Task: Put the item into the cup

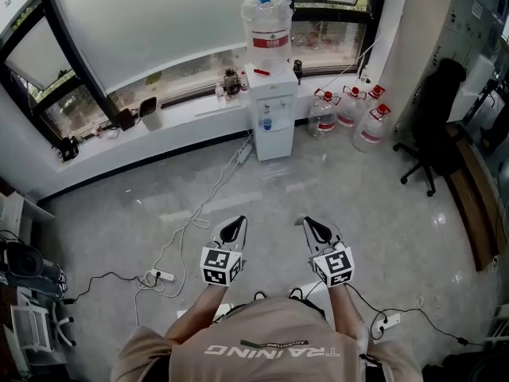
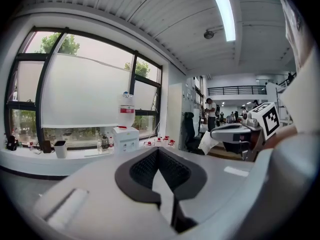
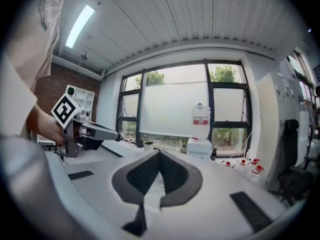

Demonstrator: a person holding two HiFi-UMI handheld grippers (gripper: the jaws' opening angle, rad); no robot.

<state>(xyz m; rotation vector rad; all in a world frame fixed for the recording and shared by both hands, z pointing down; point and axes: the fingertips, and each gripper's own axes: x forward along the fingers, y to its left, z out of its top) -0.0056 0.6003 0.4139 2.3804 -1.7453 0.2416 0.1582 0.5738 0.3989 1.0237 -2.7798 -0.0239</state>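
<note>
**Cup and item not in view; both grippers closed and empty**

We saw the left gripper (image 2: 158, 151) with its dark ribbed pads pressed together at the tips and nothing between them. The right gripper (image 3: 159, 154) stood the same way, its pads meeting at the tip and holding nothing. The two were held side by side, near each other but apart, just in front of the person's tan shirt (image 1: 270, 344). They pointed out over a pale glossy floor (image 1: 374, 205).

Ahead stood a white water dispenser (image 1: 272, 118) with a big bottle (image 1: 267, 21) on top, against the window sill (image 1: 179, 114). Three red-capped jugs (image 1: 348, 111) sat on the floor just to its right, and a black office chair (image 1: 433, 126) was farther right. A power strip (image 1: 162, 275) lay left of the left gripper. We could not tell where the cup or the item was.
</note>
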